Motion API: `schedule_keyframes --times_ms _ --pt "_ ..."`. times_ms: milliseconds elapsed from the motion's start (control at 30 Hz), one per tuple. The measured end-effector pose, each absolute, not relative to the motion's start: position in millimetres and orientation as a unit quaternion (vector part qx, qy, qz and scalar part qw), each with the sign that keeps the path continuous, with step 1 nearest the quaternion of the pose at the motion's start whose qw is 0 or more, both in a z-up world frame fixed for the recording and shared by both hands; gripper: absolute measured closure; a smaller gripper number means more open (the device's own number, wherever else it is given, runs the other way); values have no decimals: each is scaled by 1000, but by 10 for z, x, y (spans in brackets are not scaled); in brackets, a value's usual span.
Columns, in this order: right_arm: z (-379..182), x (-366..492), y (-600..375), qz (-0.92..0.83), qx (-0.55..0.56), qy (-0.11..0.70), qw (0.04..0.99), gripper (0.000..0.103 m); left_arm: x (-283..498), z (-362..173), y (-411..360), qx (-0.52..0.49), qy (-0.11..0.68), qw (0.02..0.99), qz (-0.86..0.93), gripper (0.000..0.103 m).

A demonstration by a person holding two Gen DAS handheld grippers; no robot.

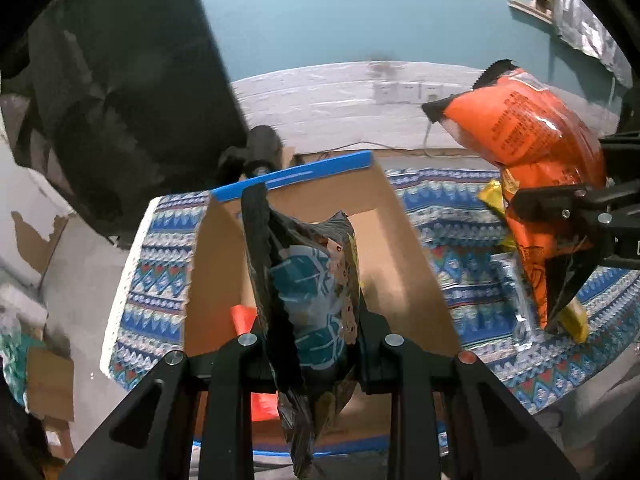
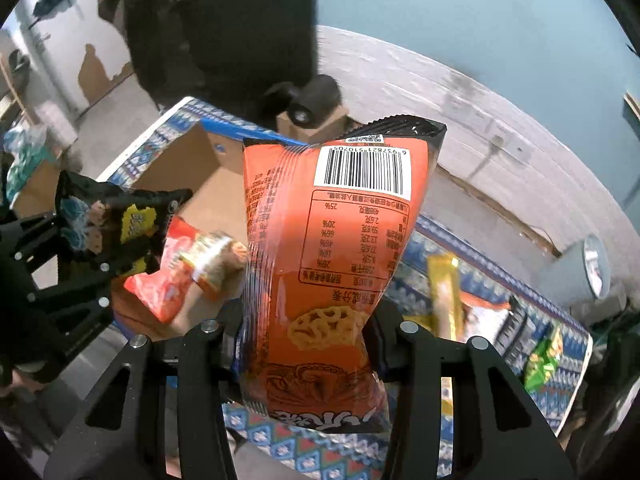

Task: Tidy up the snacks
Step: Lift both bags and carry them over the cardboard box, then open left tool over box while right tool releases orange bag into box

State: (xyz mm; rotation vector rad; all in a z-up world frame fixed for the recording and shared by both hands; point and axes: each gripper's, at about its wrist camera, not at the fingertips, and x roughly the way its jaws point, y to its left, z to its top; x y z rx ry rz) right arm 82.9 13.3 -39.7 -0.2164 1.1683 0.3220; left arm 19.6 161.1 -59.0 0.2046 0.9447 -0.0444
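Observation:
My left gripper [image 1: 316, 340] is shut on a black snack bag with teal print [image 1: 312, 280], held over an open cardboard box [image 1: 412, 248] with a blue-taped rim. It also shows at the left of the right wrist view [image 2: 100, 224]. A red snack bag [image 2: 176, 276] lies inside the box. My right gripper [image 2: 308, 332] is shut on an orange snack bag with a barcode [image 2: 320, 248], held upright to the right of the box above the table. The orange bag also shows in the left wrist view [image 1: 536, 148].
A blue patterned cloth [image 1: 160, 264] covers the table. A yellow-gold packet [image 2: 444, 292], a green bag [image 2: 544, 360] and a clear packet [image 1: 508, 292] lie on it right of the box. A black camera [image 2: 316, 100] stands behind the box.

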Motion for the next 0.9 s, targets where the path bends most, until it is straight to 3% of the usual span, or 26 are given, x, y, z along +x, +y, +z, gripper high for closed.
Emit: schedule_keyframes --times_ms 733,900 --pt "-851 1084 1157 212 -131 582 774 55 326 -828 2140 72 489 869 27 75" --pt "-783 1102 1120 209 -126 572 783 41 341 -838 2151 80 489 868 40 46"
